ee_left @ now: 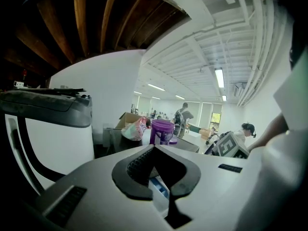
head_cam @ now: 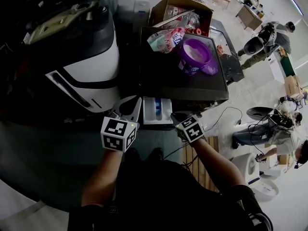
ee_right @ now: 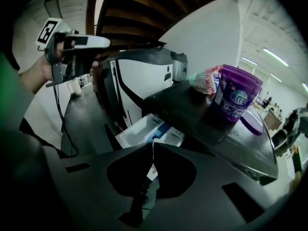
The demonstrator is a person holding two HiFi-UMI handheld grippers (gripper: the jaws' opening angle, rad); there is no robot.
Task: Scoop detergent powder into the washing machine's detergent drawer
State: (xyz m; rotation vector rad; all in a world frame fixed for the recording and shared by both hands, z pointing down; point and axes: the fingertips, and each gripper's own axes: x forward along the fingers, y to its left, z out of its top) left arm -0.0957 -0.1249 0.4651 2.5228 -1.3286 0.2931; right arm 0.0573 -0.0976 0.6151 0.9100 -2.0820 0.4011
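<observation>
A purple detergent tub (head_cam: 195, 54) stands open on the black washing machine's top (head_cam: 192, 88), its lid (head_cam: 211, 69) lying beside it. The white and blue detergent drawer (head_cam: 156, 110) is pulled out at the machine's front. My left gripper (head_cam: 129, 107) hovers just left of the drawer, jaws shut and empty. My right gripper (head_cam: 179, 117) is at the drawer's right front corner, also shut, with nothing seen between its jaws. The right gripper view has the drawer (ee_right: 144, 131) just beyond the shut tips (ee_right: 153, 144) and the tub (ee_right: 236, 97) further right. No scoop is visible.
A second white and black machine (head_cam: 91, 66) stands to the left. A plastic bag (head_cam: 166, 40) lies on the top and a cardboard box (head_cam: 180, 8) sits behind the tub. Cables (head_cam: 226, 114) trail on the floor to the right, where several people (head_cam: 267, 37) are.
</observation>
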